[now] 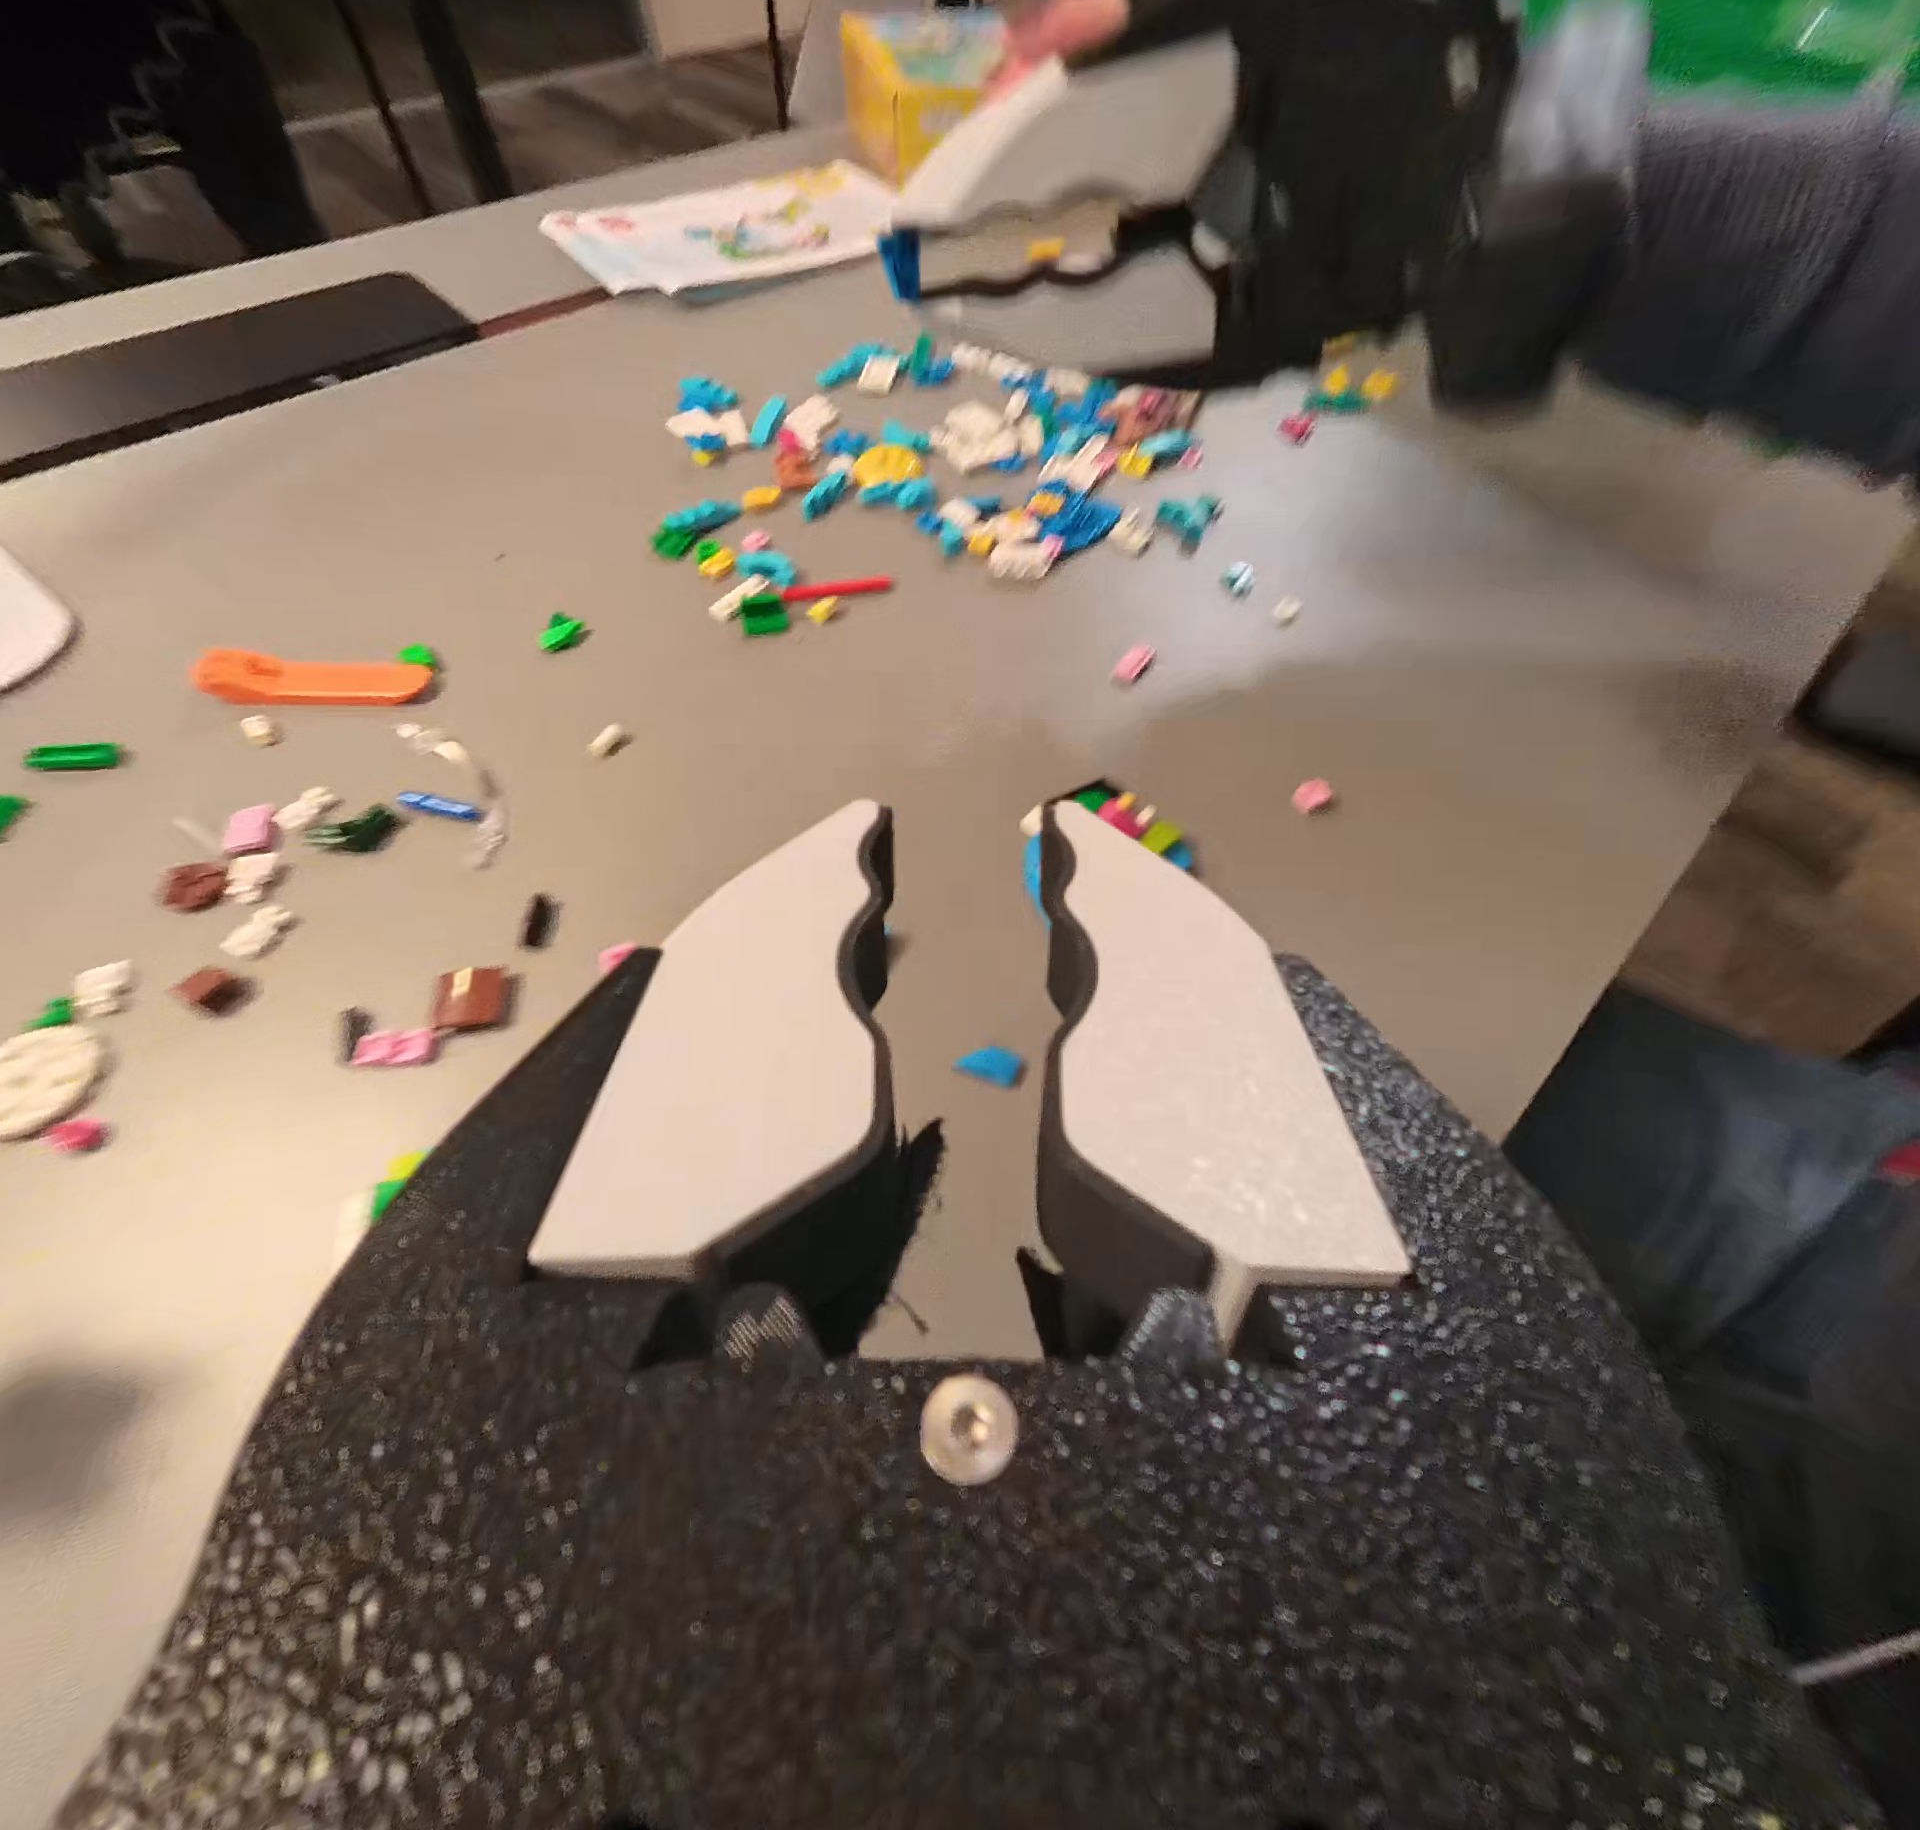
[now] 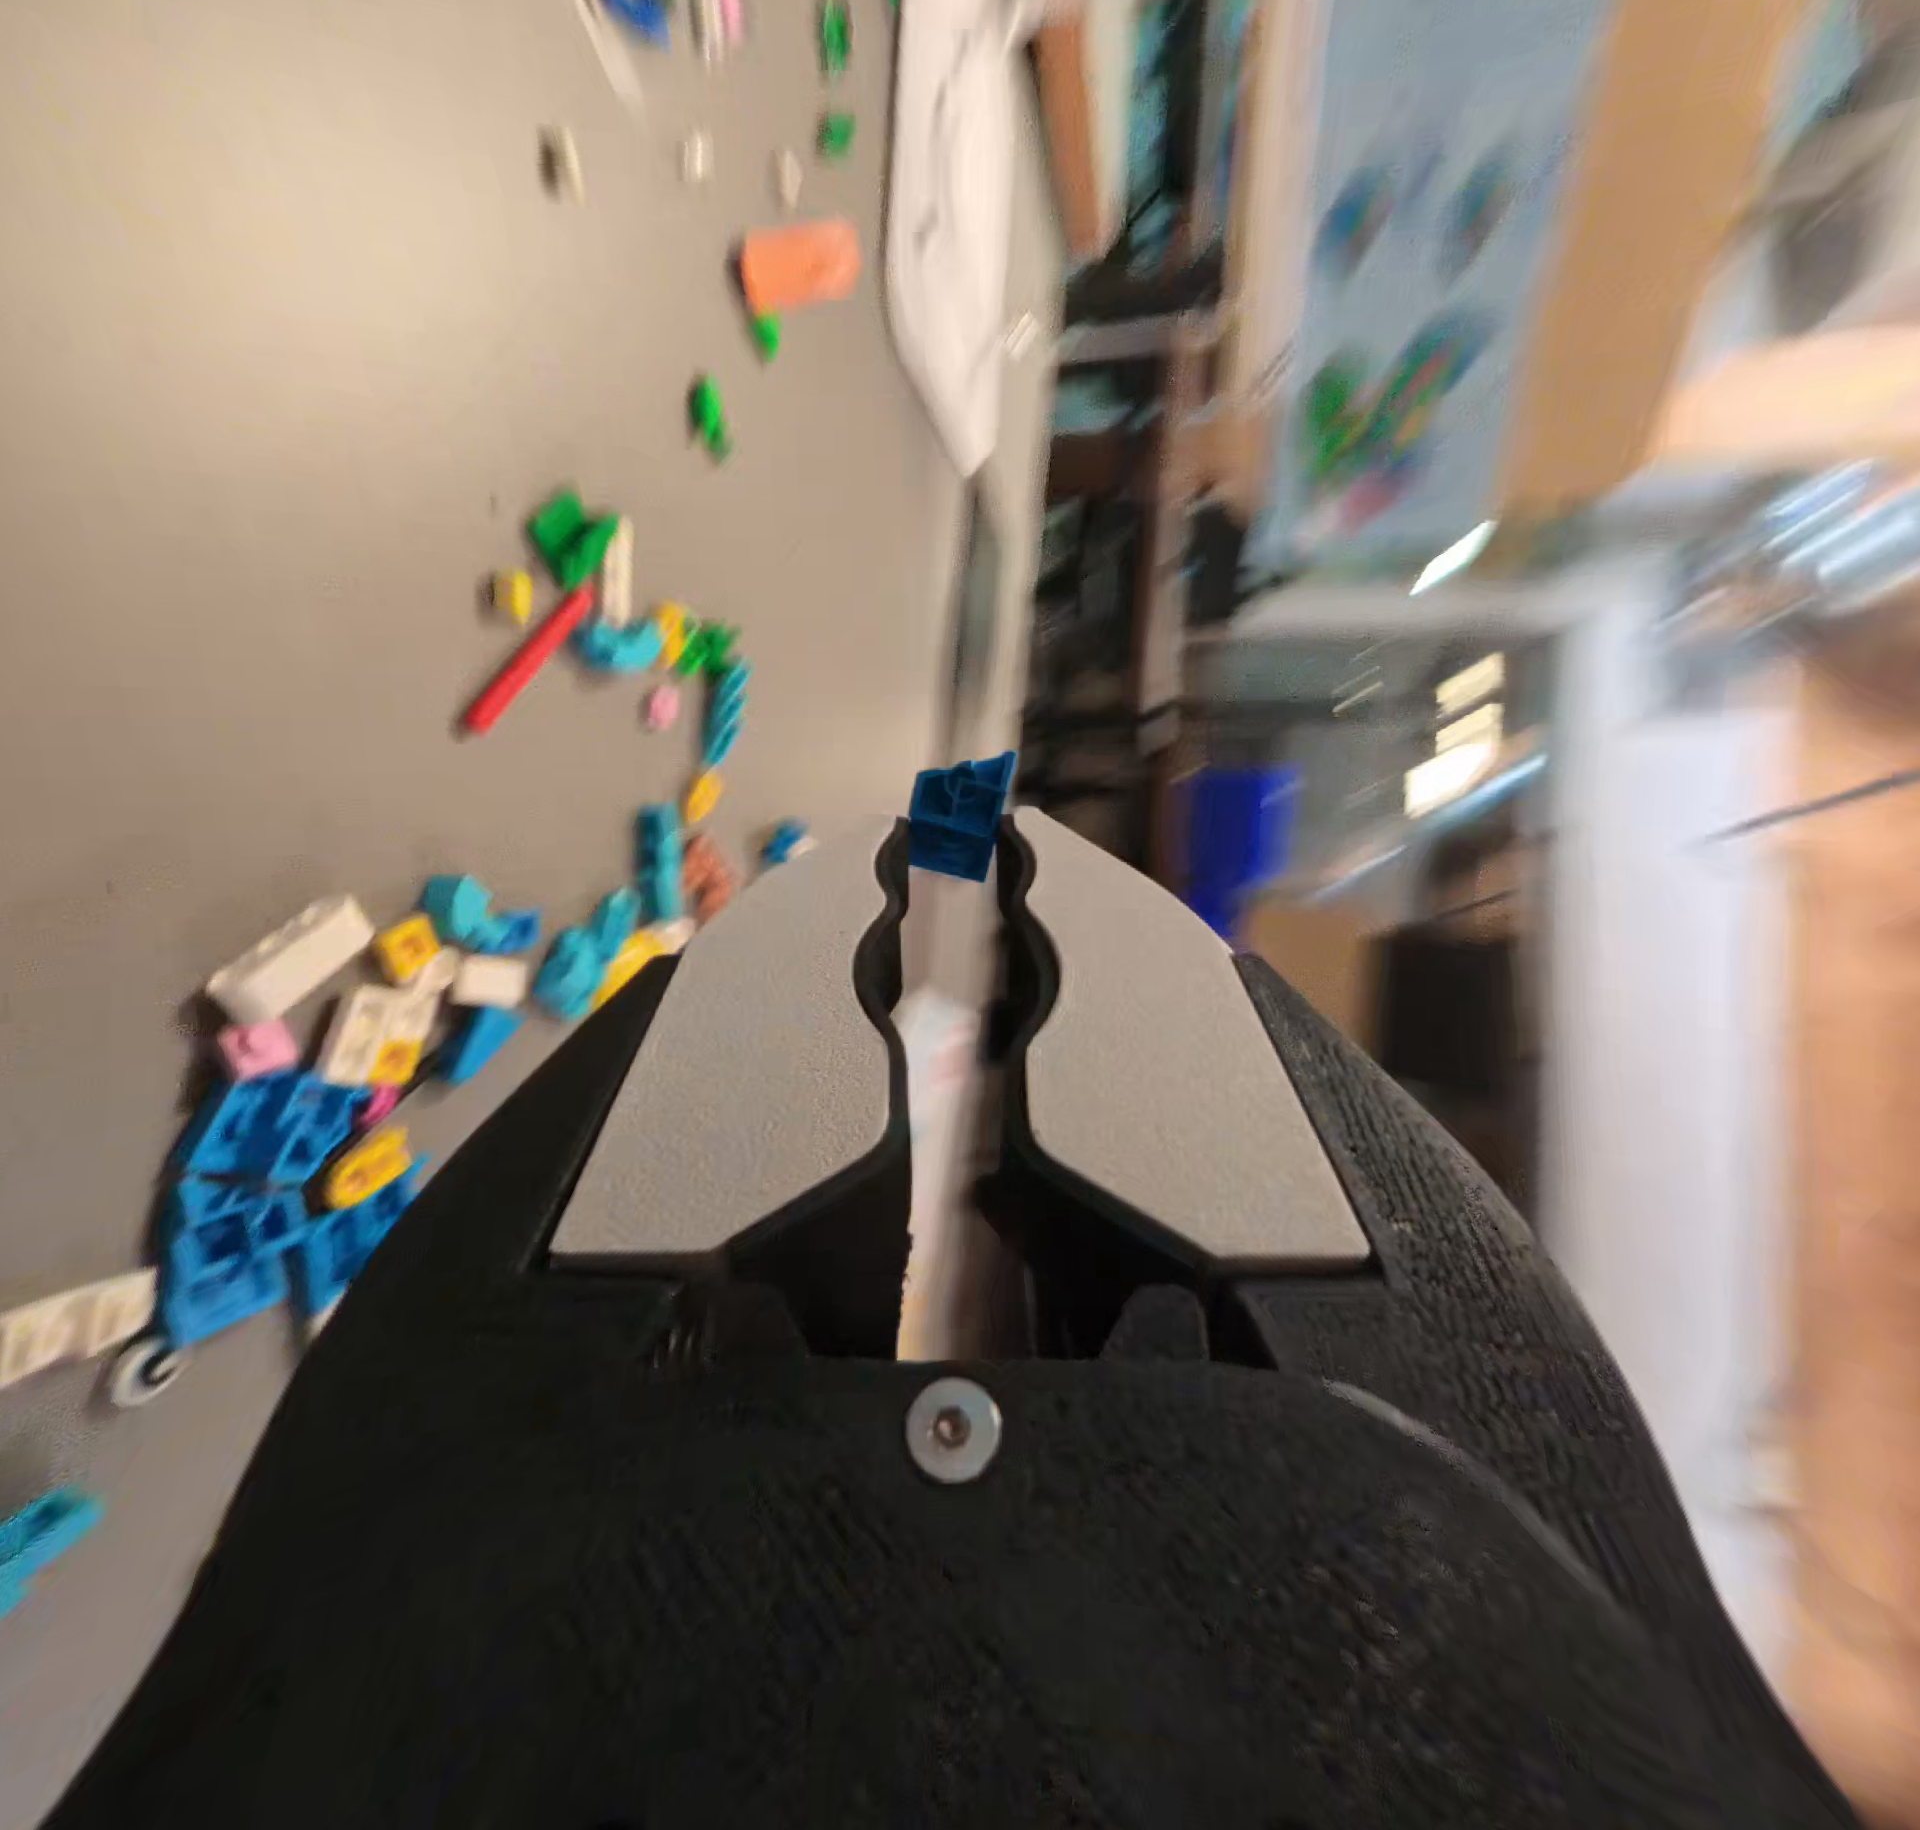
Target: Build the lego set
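Note:
My right gripper is shut on a small blue lego piece at its tips, held in the air and rolled sideways over the grey table. In the left wrist view the right gripper hangs above the far pile of loose lego pieces with the blue piece in its tips. My left gripper is open and empty, low over the near table. A small partly built lego piece in mixed colours lies just behind its right fingertip, partly hidden.
An orange brick separator and scattered white, pink, brown and green pieces lie on the left. An instruction booklet and a yellow box sit at the far edge. The table's right edge is near. A light blue piece lies between my left fingers.

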Demonstrator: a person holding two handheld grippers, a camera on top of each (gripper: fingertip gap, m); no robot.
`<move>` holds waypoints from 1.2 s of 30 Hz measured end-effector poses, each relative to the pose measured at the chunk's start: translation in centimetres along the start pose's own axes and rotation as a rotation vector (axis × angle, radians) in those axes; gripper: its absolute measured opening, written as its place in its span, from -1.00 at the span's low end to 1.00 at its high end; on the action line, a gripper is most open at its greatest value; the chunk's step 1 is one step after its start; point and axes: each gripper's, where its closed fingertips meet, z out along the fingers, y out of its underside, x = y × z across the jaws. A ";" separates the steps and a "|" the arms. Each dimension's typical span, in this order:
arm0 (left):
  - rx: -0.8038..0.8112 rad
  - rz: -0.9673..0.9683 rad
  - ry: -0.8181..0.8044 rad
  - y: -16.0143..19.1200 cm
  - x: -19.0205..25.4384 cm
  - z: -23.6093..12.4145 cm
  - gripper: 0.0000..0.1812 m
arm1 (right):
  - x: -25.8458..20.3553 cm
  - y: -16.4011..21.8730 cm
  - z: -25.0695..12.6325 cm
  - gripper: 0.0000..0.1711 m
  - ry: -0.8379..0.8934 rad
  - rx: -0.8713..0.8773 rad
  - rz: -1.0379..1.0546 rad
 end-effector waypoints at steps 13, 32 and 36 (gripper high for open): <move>0.256 0.364 -0.208 -3.6 3.0 0.6 -0.74 | -0.4 -15.2 -6.1 -0.83 0.435 0.372 -0.583; 0.368 1.128 -0.413 -2.5 4.1 -0.2 -0.98 | -1.9 -16.1 -7.1 -0.65 -0.567 0.568 0.616; 0.349 1.248 -0.390 -1.6 4.7 0.2 -0.98 | -2.2 -17.4 -8.2 -0.53 -1.014 0.542 0.969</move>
